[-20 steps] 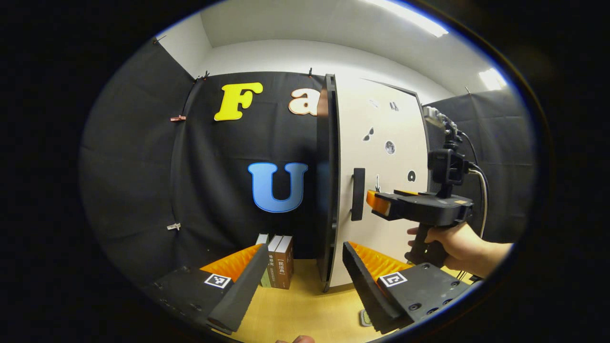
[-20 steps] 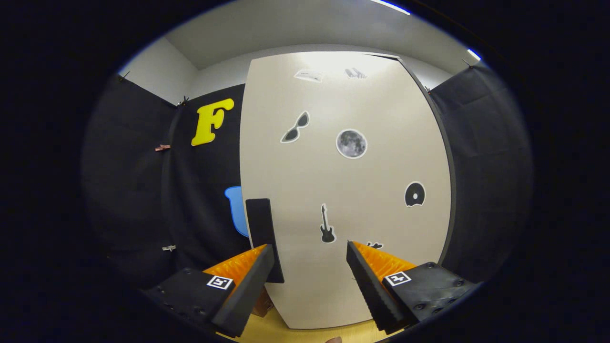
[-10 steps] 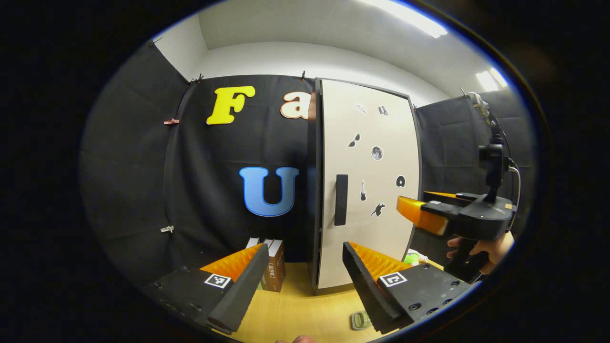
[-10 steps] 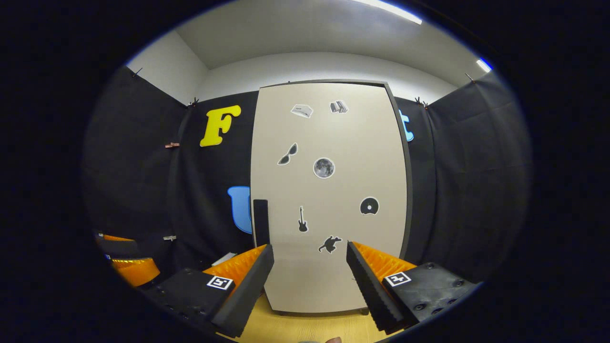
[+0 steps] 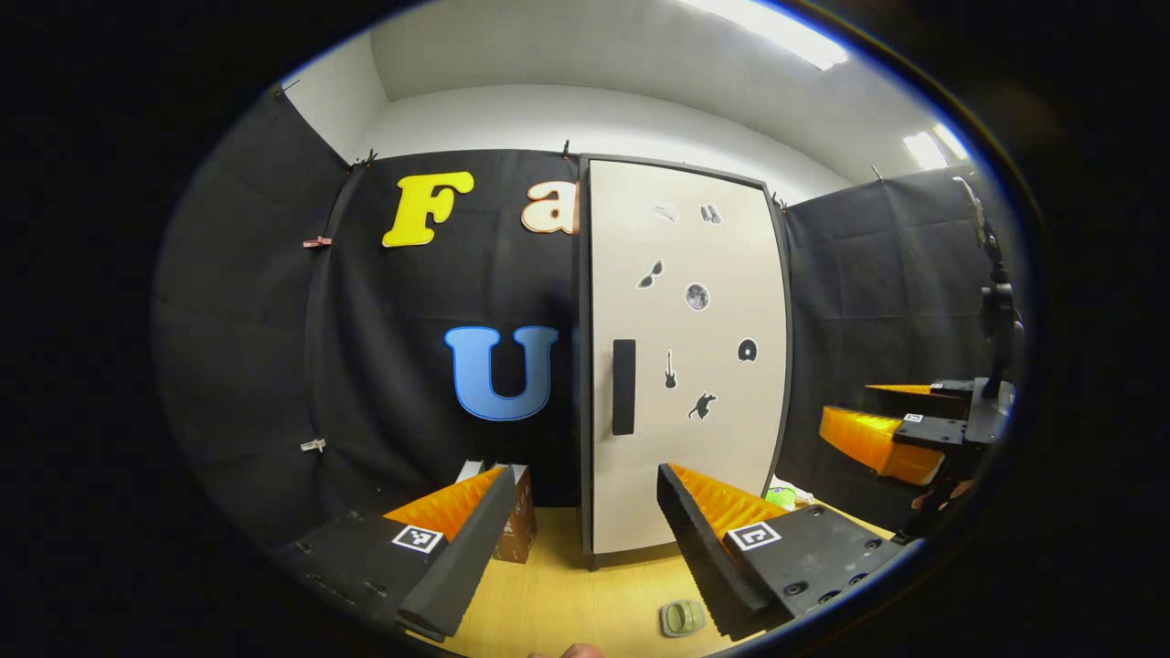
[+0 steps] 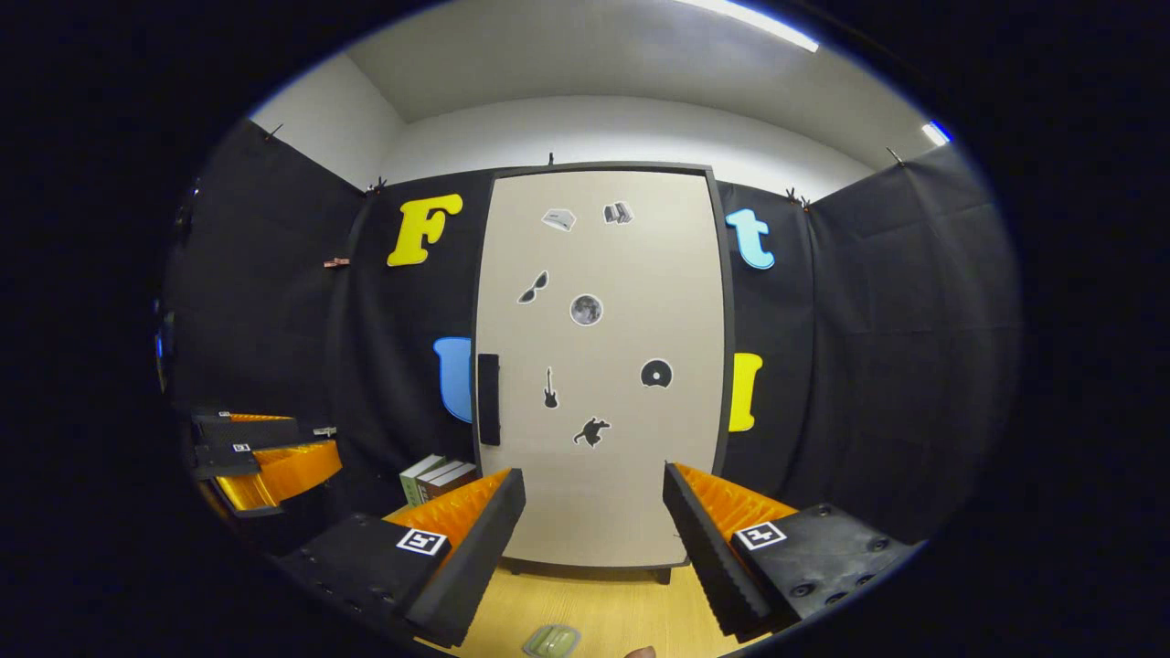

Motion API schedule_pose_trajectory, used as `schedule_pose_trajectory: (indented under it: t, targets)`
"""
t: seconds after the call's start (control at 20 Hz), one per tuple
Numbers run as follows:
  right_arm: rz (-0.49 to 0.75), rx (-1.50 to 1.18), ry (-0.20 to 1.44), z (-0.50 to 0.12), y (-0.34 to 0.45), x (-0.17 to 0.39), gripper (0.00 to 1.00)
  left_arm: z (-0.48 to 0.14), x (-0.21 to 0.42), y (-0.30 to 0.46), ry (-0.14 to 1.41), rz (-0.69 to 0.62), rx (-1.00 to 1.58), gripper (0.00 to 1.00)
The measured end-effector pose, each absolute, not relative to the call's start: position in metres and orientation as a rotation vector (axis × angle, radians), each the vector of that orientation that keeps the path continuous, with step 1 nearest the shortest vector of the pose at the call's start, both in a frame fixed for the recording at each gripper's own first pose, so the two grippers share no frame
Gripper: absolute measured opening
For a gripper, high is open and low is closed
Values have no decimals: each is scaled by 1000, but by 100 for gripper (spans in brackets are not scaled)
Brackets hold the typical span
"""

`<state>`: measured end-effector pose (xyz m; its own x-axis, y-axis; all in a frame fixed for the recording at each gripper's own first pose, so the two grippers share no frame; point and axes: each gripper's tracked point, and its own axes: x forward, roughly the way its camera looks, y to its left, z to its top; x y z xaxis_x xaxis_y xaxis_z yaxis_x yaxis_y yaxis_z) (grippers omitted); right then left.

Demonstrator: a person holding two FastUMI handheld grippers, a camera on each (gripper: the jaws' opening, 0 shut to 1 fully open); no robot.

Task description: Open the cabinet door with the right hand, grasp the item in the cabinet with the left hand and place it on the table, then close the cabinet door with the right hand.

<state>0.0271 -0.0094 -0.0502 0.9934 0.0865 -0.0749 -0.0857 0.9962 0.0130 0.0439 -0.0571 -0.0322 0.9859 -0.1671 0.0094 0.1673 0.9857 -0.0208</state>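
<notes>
The cabinet [image 5: 695, 439] [image 6: 599, 493] stands on the wooden table with its beige, sticker-covered door shut flush. The black handle [image 5: 623, 387] [image 6: 488, 398] runs along the door's left edge. A small pale green item [image 5: 683, 617] [image 6: 552, 641] lies on the table in front of the cabinet, close below my fingers. In the left gripper view, my left gripper [image 5: 585, 475] is open and holds nothing. In the right gripper view, my right gripper [image 6: 594, 473] is open and faces the door from a distance. The right gripper [image 5: 848, 407] also appears far right, and the left gripper [image 6: 315, 439] far left.
Several books [image 5: 512, 512] [image 6: 437, 479] stand upright on the table [image 5: 567, 599] left of the cabinet. A green object [image 5: 781, 496] sits low beside the cabinet's right side. Black cloth walls close the booth on three sides.
The door has swung from ajar to fully shut. My right gripper has drawn back from the door, and both views now sit farther from the cabinet.
</notes>
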Motion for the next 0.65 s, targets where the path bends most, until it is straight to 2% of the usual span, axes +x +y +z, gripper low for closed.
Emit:
schedule_pose_trajectory:
  t: [0.65]
  targets:
    - [-23,51,58,-50,-45,-1,98,-30,54,-91,-17,-244,-2,97]
